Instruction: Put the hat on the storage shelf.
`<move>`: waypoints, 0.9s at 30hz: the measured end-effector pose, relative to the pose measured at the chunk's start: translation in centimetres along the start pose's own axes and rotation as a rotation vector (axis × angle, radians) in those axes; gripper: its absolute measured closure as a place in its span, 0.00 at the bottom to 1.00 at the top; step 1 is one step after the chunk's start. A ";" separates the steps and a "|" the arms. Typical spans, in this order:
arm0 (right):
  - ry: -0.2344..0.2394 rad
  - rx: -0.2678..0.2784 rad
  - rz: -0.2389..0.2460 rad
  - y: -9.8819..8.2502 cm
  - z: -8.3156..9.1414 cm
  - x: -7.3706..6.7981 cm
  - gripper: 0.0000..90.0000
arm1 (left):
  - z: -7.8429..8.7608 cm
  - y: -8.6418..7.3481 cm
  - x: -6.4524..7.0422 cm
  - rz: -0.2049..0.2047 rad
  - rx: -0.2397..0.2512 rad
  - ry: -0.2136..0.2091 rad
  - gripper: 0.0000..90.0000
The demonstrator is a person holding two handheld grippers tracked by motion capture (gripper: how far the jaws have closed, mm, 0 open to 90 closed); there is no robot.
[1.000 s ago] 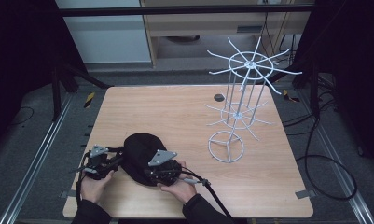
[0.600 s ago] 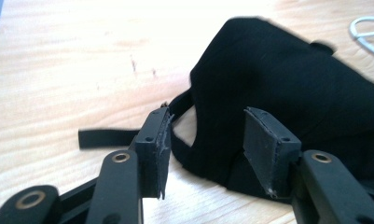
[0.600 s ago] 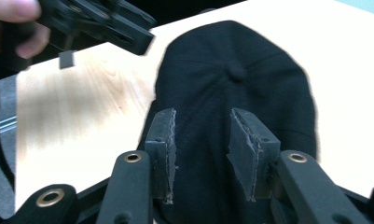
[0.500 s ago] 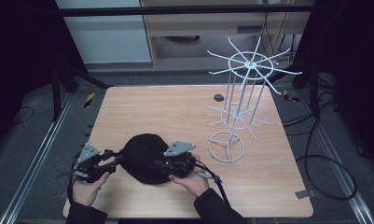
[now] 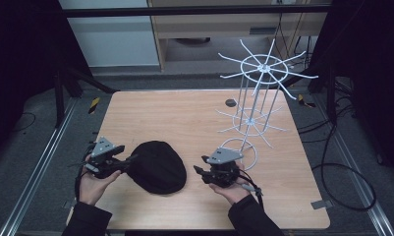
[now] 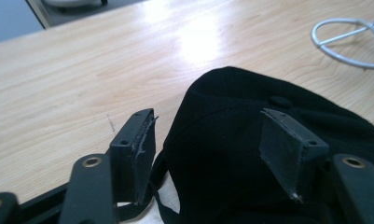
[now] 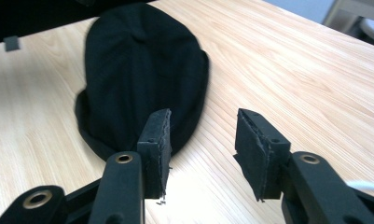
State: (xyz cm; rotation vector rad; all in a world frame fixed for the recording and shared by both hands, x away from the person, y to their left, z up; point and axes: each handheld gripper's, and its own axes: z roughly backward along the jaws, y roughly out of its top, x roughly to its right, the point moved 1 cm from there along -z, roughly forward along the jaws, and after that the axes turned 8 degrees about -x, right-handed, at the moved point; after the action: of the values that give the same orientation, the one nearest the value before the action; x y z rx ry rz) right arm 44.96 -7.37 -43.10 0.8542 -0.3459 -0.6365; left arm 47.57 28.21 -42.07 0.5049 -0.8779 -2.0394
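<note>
A black cap [image 5: 156, 167] lies on the desk [image 5: 184, 118] near its front edge, between the two tools. The left tool [image 5: 127, 161] has its jaws apart around the cap's edge (nothing clamped), while the right tool [image 5: 198, 172] sits beside it, jaws apart

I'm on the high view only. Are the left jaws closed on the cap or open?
Observer: Open. The left gripper view has the left gripper with its jaws spread wide, one over the cap and one beside its edge.
Operator: And the right one?
Observer: The right gripper is open too, with bare table between its jaws; the cap lies ahead of it, just past one jaw.
Operator: Anything on the cap's top I can't make out?
Observer: A small fabric button sits at the crown.
</note>
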 end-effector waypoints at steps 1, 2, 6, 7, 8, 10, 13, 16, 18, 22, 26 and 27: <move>-0.008 0.004 -0.006 -0.4 0.4 0.3 0.61 | -0.4 0.1 0.0 -0.005 -0.013 0.003 0.39; -0.018 0.007 -0.012 -1.0 0.9 0.6 0.60 | -0.6 0.1 0.0 -0.005 -0.015 0.002 0.39; -0.041 0.026 -0.045 -3.0 2.6 1.8 0.58 | -1.7 0.2 0.0 -0.013 -0.041 -0.017 0.39; -0.047 0.029 -0.057 -3.5 2.9 2.1 0.58 | -1.7 0.2 0.0 -0.013 -0.041 -0.017 0.39; -0.047 0.029 -0.057 -3.5 2.9 2.1 0.58 | -2.0 0.4 0.0 -0.008 -0.037 -0.034 0.39; -0.076 0.029 -0.091 -5.5 4.6 3.2 0.57 | -2.4 0.5 0.1 -0.010 -0.051 -0.055 0.36; -0.105 0.027 -0.117 -7.0 5.9 4.2 0.57 | -3.2 0.5 0.5 -0.026 -0.081 -0.064 0.34; -0.142 0.014 -0.132 -8.5 6.9 4.9 0.57 | -3.9 0.5 0.5 -0.021 -0.093 -0.063 0.33; -0.174 0.008 -0.142 -9.2 7.7 5.4 0.57 | -4.2 0.4 0.4 -0.014 -0.103 -0.073 0.36; -0.218 0.010 -0.178 -10.6 9.0 6.4 0.57 | -4.6 0.1 0.3 0.007 -0.139 -0.076 0.54; -0.258 -0.004 -0.215 -11.8 9.4 7.7 0.57 | -4.7 -0.1 0.2 0.042 -0.157 -0.067 0.78; -0.268 -0.008 -0.224 -12.0 9.4 7.9 0.58 | -4.6 0.0 0.2 0.044 -0.158 -0.066 0.83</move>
State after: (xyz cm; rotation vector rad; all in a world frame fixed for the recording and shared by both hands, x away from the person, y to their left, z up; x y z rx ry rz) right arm 41.58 -23.89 -46.45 0.8069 -0.4928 -0.9643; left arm 50.29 26.16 -45.23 0.3304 -0.7520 -2.0742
